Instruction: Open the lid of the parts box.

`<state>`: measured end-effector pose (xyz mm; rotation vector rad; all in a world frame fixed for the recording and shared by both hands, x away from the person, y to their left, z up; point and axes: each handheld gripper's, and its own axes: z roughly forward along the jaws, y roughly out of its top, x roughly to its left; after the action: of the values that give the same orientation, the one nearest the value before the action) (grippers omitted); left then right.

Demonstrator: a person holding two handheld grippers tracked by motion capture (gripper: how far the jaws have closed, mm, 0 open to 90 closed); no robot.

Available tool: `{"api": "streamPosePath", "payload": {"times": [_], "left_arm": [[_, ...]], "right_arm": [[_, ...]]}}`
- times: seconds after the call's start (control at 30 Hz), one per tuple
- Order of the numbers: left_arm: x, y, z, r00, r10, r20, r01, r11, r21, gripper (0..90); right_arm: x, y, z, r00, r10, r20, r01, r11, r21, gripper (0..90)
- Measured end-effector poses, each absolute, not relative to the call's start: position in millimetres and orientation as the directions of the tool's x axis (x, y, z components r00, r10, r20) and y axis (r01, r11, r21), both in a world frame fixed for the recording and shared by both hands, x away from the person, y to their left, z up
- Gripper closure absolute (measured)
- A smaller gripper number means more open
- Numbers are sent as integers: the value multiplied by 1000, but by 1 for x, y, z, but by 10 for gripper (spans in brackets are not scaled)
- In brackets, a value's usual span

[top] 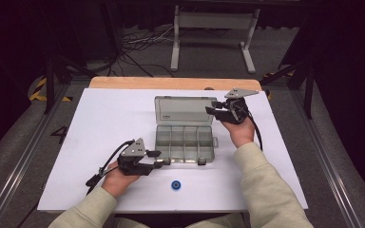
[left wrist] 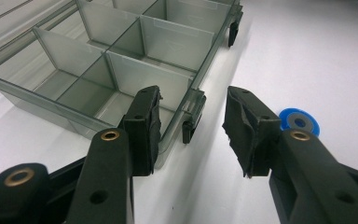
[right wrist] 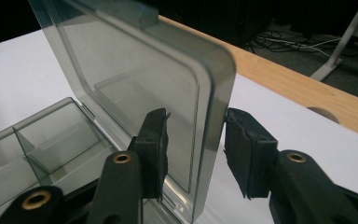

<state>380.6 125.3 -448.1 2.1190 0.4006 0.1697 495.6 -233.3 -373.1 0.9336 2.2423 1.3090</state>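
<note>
A clear grey compartment box (top: 185,143) lies on the white table with its lid (top: 184,110) standing up. My left gripper (top: 160,159) is at the box's front left corner. In the left gripper view its jaws (left wrist: 196,126) straddle the front wall by a dark latch (left wrist: 191,127), with gaps on both sides. My right gripper (top: 210,107) is at the lid's right edge. In the right gripper view the jaws (right wrist: 196,144) stand on either side of the lid's edge (right wrist: 214,121), the inner pad (right wrist: 154,144) still apart from it. A small blue disc (top: 176,185) (left wrist: 299,122) lies near the front.
The white table top (top: 104,123) has a wooden strip (top: 171,83) along its far edge. Behind it on the floor stand a white frame (top: 214,28) and loose cables. The box compartments (left wrist: 121,42) hold nothing that I can see.
</note>
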Motion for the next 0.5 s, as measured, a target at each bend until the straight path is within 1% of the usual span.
{"api": "streamPosePath", "payload": {"times": [0.27,0.5], "left_arm": [[381,125,-448,937,347,-34,217,-505,835,553],[380,125,-449,940,338,-45,222,-506,834,545]], "right_arm": [[504,-229,-383,-694,720,2,370,355,858,613],[511,-228,-391,-685,728,24,397,346,850,601]]}}
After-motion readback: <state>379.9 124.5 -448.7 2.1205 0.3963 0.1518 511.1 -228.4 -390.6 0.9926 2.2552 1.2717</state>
